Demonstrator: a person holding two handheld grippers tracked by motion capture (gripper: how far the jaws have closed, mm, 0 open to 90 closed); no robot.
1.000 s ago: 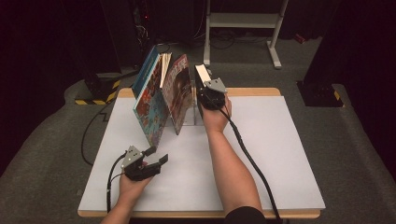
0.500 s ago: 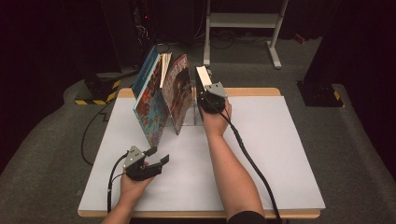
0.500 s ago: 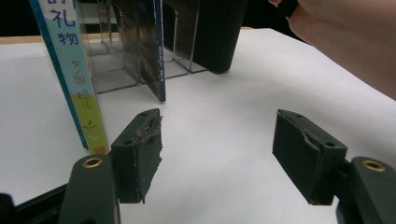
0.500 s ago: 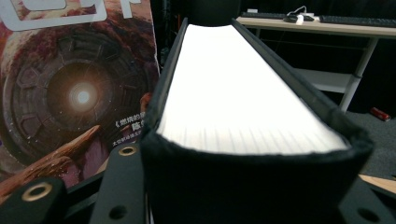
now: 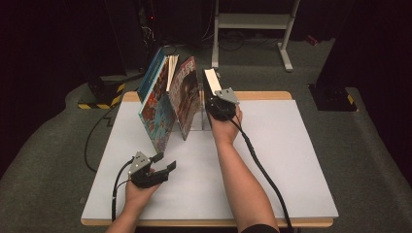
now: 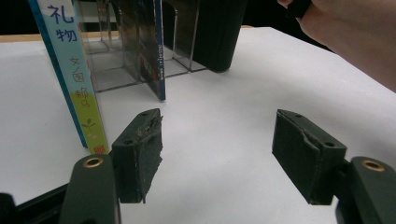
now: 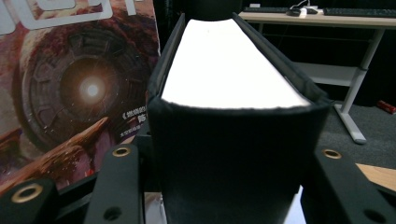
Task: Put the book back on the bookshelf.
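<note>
The right gripper (image 5: 217, 103) stands at the spine of a thick black hardcover book (image 7: 233, 107) with white page edges, which rests upright in a clear acrylic book rack (image 6: 180, 65). Its fingers have just been opening; the book sits between them, a finger close on either side of the spine, though whether the pads press the cover I cannot tell. Just left of those fingers leans a book with a reddish cover showing a glowing round machine (image 7: 70, 93). The left gripper (image 5: 163, 162) hovers low over the white bench (image 5: 291, 160), well apart from the rack, its fingers (image 6: 137, 154) spread wide with nothing between them. Ahead of them stands a tall blue-spined book (image 6: 70, 70) with Chinese characters.
</note>
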